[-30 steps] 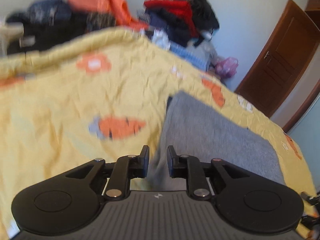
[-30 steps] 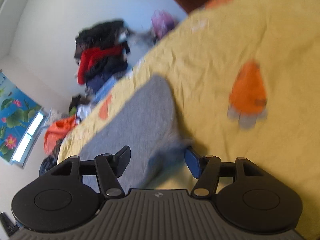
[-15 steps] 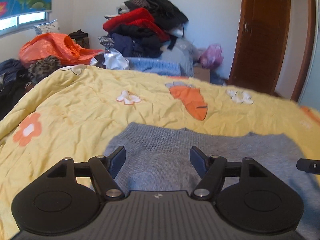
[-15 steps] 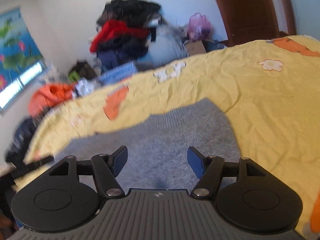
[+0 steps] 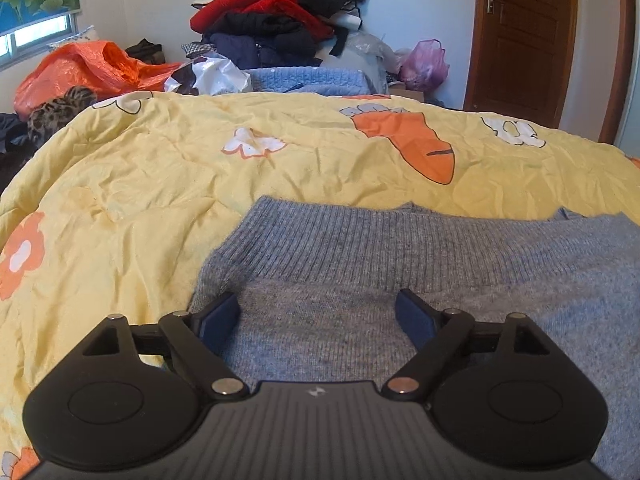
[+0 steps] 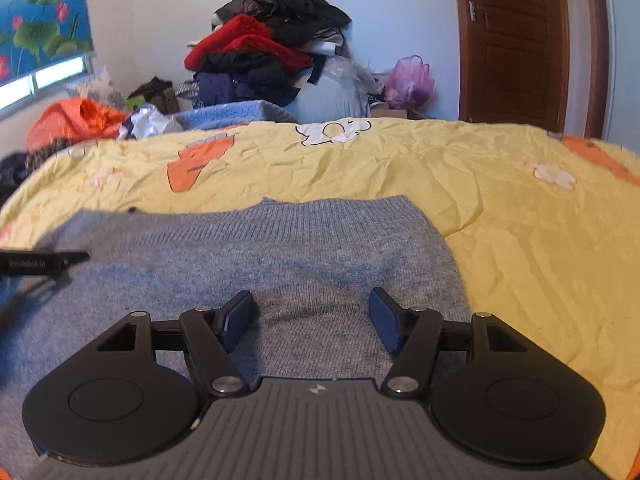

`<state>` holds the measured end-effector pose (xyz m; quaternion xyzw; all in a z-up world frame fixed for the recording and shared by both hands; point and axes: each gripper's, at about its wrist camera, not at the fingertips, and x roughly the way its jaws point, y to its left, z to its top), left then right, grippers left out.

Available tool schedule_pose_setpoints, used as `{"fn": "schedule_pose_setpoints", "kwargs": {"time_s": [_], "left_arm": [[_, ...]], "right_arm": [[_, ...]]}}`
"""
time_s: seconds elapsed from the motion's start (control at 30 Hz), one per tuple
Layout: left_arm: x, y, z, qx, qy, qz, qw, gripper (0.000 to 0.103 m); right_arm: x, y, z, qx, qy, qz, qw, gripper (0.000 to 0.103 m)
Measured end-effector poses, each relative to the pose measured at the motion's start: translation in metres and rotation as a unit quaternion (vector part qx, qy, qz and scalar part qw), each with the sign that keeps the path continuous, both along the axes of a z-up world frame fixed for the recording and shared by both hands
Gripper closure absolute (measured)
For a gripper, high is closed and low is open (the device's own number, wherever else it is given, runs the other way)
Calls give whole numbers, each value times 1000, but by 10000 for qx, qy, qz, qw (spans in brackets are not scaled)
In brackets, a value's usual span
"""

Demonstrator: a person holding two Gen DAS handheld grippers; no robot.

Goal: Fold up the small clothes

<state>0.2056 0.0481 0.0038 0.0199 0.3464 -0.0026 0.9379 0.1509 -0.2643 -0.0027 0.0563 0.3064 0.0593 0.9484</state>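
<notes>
Both grippers, left (image 5: 318, 312) and right (image 6: 311, 316), point level over the grey sweater (image 5: 400, 280) lying mid-frame on the yellow quilt (image 5: 160, 168), jaws spread wide, holding nothing; the sweater's lower part is hidden behind them.

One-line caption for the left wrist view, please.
Open left gripper poised over a grey knit sweater lying on a yellow floral quilt.

The grey ribbed knit sweater (image 5: 400, 256) is running off the right edge of the left view, and each camera's own black housing is covering its near hem. A black bar (image 6: 40, 263), perhaps the other gripper, is entering the right view, mostly cut off.
</notes>
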Motion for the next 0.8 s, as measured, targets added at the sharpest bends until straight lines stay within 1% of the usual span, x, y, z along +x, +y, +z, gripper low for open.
{"fn": "schedule_pose_setpoints", "kwargs": {"time_s": [0.03,0.1,0.13,0.17,0.2,0.23,0.27,0.3,0.33,0.37,0.4,0.47,0.53,0.57,0.63,0.67,0.7,0.73,0.8], "left_arm": [[0,-2,1,60,-27,21,10000,15],[-6,-4,6,129,-112,47,9998,15],[-15,-1,11,102,-177,125,9997,16],[-29,3,19,-8,-260,221,9994,16],[-49,12,29,-227,-390,293,9986,16],[-73,21,39,-548,-555,313,9965,15],[-100,33,47,-982,-729,353,9919,12],[-127,45,50,-1441,-883,387,9849,10],[-152,55,51,-1774,-954,386,9787,5],[-174,61,50,-1996,-954,370,9745,3],[-193,66,47,-2157,-902,354,9716,3],[-224,68,41,-2228,-755,274,9715,3],[-247,70,32,-2278,-642,426,9707,3],[-254,72,27,-2371,-543,553,9684,3],[-258,80,14,-2753,-269,693,9585,3],[-255,82,8,-2922,-93,755,9533,3],[-253,85,3,-3074,-35,806,9482,2],[-251,87,3,-3211,-109,844,9432,0],[-240,92,1,-3590,-49,1013,9278,0]], "right_arm": [[2,-2,1,62,16,-34,10000,38],[1,4,3,-130,26,-3,9999,36],[-2,7,7,-230,46,-10,9997,36],[-8,7,13,-214,80,-118,9997,36],[-19,3,21,18,79,-264,9996,36],[-36,-6,29,450,-6,-325,9985,36],[-58,-17,37,966,-184,-342,9946,34],[-82,-29,42,1437,-368,-397,9881,31],[-106,-40,44,1790,-453,-488,9816,25],[-127,-51,42,2100,-440,-606,9748,24],[-145,-61,38,2377,-362,-744,9678,24],[-179,-77,27,2705,-237,-1059,9566,24],[-202,-87,13,2707,-63,-1370,9528,24],[-210,-90,8,2698,54,-1496,9512,24],[-218,-94,-1,2796,236,-1516,9478,27],[-219,-93,-1,2799,214,-1504,9479,27],[-219,-91,-1,2769,224,-1501,9488,27],[-214,-89,-1,2791,243,-1475,9486,27],[-202,-87,-4,3039,357,-1345,9425,25]]}}
